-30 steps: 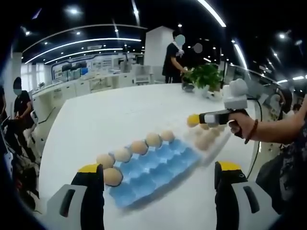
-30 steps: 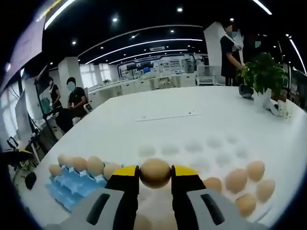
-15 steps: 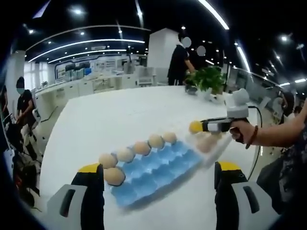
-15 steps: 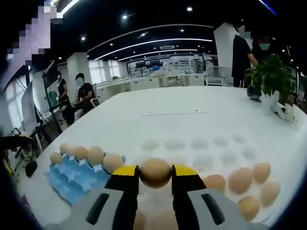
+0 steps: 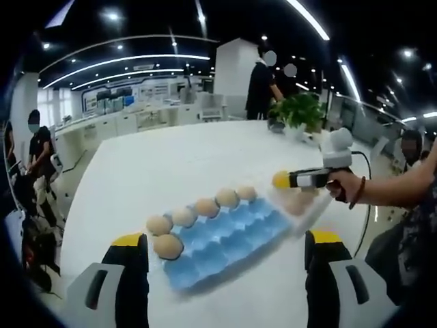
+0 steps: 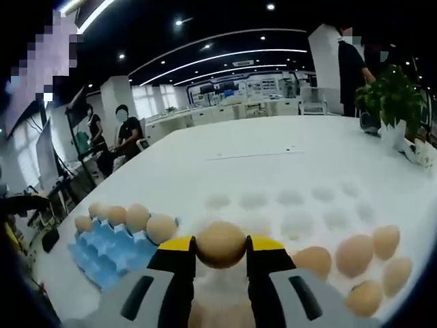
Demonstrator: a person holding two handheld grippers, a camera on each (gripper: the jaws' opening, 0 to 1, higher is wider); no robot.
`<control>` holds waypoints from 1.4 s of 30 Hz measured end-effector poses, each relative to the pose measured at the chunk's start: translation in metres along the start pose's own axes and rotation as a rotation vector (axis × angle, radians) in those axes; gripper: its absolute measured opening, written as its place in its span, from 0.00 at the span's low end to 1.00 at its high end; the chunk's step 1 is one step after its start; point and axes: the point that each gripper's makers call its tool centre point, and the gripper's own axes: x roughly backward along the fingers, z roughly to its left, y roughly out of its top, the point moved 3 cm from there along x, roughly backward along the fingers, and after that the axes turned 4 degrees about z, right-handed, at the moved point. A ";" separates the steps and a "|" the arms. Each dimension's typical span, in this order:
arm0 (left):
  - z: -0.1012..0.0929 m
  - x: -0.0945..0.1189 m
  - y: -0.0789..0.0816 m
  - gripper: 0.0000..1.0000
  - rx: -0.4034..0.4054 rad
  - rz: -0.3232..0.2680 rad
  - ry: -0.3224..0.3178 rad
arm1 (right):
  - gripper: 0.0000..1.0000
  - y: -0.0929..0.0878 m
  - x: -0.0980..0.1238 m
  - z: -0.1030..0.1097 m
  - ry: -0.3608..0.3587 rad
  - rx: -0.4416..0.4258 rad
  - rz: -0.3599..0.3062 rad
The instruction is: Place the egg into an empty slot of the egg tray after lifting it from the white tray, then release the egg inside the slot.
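While the right gripper (image 6: 220, 254) pinches a brown egg (image 6: 220, 244) over the white tray (image 6: 300, 205), the left gripper (image 5: 225, 253), jaws spread, hovers near the blue egg tray (image 5: 225, 236); no readable writing.

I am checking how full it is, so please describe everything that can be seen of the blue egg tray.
The blue egg tray is a light blue moulded tray with rows of cups, looking like pulp or thin plastic. It lies flat on the white table. In the left gripper view, five eggs fill the far row and a sixth egg sits in the next row at the near-left end; the other cups look empty. One end lies beside the white tray. Neither gripper touches it.
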 end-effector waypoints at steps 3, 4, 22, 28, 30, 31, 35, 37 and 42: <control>0.001 0.001 0.000 0.97 0.007 -0.004 0.005 | 0.29 0.000 0.001 -0.001 0.005 -0.012 -0.001; 0.001 0.000 0.000 0.97 0.008 -0.005 0.006 | 0.29 0.000 0.001 -0.001 0.006 -0.014 -0.002; -0.002 0.001 -0.002 0.97 -0.008 0.005 -0.008 | 0.29 0.018 0.008 0.017 0.058 0.014 -0.034; -0.003 0.002 -0.002 0.97 -0.013 0.004 -0.014 | 0.29 0.022 0.008 0.029 0.086 0.031 -0.038; -0.002 0.003 -0.002 0.97 -0.013 0.002 -0.014 | 0.29 0.023 0.007 0.036 0.104 0.042 -0.037; -0.002 0.003 -0.002 0.97 -0.013 0.002 -0.014 | 0.29 0.023 0.006 0.038 0.107 0.044 -0.034; 0.001 0.005 -0.003 0.97 -0.012 0.003 -0.010 | 0.29 0.023 0.003 0.050 0.133 0.052 -0.032; 0.002 0.005 -0.004 0.97 -0.011 0.003 -0.011 | 0.29 0.023 0.001 0.057 0.150 0.044 -0.025; 0.004 0.004 -0.004 0.97 -0.016 0.009 -0.009 | 0.29 0.025 -0.005 0.074 0.183 0.061 -0.018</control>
